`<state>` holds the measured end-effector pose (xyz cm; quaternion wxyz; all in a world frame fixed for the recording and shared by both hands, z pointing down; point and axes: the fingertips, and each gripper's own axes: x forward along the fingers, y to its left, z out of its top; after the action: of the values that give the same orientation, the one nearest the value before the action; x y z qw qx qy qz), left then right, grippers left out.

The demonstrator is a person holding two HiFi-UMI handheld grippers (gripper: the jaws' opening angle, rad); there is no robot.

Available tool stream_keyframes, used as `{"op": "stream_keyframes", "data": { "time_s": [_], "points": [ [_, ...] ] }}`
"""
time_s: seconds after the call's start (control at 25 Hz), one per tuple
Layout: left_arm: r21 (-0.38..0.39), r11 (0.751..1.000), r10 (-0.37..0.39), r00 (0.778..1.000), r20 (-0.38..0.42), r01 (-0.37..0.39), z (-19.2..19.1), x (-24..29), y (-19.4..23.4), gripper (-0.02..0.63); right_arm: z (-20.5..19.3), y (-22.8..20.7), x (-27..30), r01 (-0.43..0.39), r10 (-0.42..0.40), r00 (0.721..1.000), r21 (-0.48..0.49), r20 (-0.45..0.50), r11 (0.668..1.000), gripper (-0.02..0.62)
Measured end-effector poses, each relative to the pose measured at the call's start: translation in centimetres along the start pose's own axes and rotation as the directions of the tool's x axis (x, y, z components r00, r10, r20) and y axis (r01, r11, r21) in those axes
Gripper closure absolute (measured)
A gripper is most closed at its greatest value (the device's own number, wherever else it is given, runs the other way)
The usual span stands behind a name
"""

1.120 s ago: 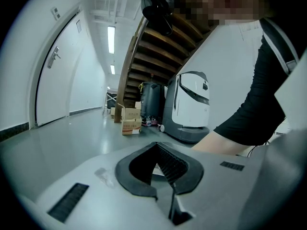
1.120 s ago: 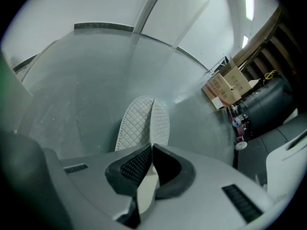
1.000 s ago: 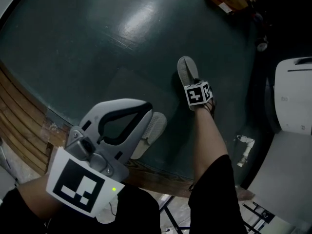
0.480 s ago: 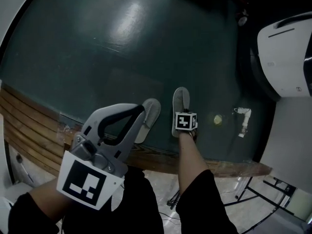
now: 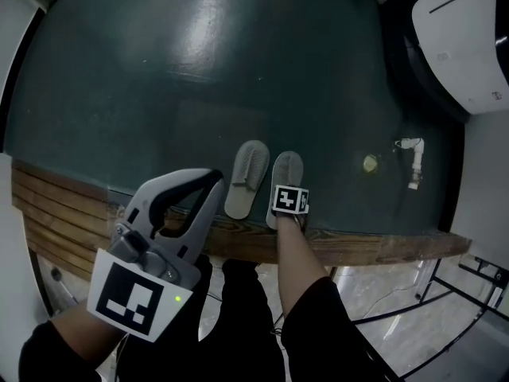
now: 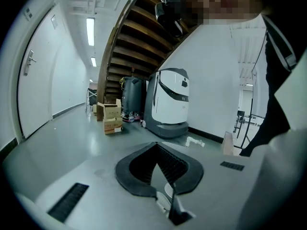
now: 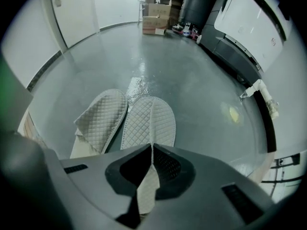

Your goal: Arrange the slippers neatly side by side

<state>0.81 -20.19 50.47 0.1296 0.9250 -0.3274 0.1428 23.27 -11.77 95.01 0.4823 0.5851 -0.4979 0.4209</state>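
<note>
Two white quilted slippers lie side by side on the dark green floor, toes pointing away from me. The left slipper lies free. My right gripper points steeply down over the heel end of the right slipper and is shut on its edge, with white fabric showing between the jaws. My left gripper hangs in the air at the lower left, away from both slippers. Its jaws meet at the tip with nothing between them.
A wooden border runs just behind the slippers' heels. A large white machine stands at the right. A small white object and a yellow spot lie on the floor to the right. Cardboard boxes stand far off.
My right gripper has drawn its slipper back toward the wooden border and turned it, so it now lies parallel and close beside the other one. The left gripper has lifted a little.
</note>
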Motion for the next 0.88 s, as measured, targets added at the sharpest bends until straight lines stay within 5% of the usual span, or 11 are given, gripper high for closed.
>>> {"op": "stream_keyframes", "data": {
  "time_s": [0.32,0.68,0.88],
  "points": [
    [-0.006,1.000,0.015,0.999,-0.036,-0.016,-1.6,-1.2,0.5,0.606,0.7,2.0,1.7,-0.032,0.033,0.999,0.088,-0.005,0.996,0.584],
    [-0.003,0.999,0.034,0.999,-0.004,-0.034,-0.8,-2.1,1.7,0.606,0.2,4.0,1.7,-0.060,0.061,0.998,0.053,-0.016,0.997,0.581],
    [0.002,0.999,0.040,0.999,0.007,-0.040,0.7,-2.8,1.7,0.606,0.3,4.1,-0.3,-0.099,0.098,0.995,0.056,0.015,0.994,0.481]
  ]
}}
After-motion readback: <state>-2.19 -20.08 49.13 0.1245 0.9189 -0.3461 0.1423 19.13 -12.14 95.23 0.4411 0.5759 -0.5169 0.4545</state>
